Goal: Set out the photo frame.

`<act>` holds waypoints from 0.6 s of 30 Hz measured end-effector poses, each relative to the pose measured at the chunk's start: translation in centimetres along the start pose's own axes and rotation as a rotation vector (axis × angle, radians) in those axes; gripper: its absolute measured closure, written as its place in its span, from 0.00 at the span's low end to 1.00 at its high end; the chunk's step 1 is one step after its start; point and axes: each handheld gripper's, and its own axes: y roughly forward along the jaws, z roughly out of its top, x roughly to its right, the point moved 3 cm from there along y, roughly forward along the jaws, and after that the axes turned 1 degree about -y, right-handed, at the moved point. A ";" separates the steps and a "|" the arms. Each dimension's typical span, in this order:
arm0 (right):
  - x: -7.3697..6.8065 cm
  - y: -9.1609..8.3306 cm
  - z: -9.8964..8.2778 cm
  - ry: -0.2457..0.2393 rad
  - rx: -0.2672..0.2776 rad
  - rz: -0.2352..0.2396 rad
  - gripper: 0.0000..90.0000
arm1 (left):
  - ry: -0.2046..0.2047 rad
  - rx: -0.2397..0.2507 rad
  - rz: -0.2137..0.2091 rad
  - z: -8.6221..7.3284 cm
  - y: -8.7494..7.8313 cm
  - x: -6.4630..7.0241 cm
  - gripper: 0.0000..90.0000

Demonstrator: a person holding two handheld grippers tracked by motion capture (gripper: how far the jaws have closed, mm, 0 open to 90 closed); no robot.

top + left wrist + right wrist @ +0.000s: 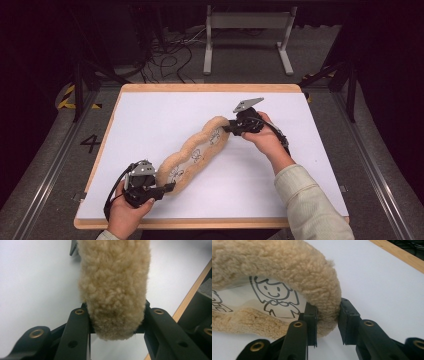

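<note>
A long tan fleece cushion (186, 150) lies diagonally on the white table top (150, 115). Its white inner panel is printed with cartoon figures (274, 296). My left gripper (167, 187) is at the near left end, and its jaws press the fleece end (115, 277) from both sides. My right gripper (227, 128) is at the far right end. Its jaws stand on either side of the thick fleece rim (287, 262) and pinch it, one pad inside the rim and one outside.
The white top has a wooden border (210, 88) and bare surface on both sides of the cushion. On the floor behind the table stand a grey metal frame (247, 22) and loose cables (165, 55). Rails run along the floor on both sides.
</note>
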 end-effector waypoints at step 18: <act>-1.2 -8.4 -3.7 0.103 0.068 -0.170 0.79 | 0.143 0.069 -0.030 3.7 0.5 -0.2 0.75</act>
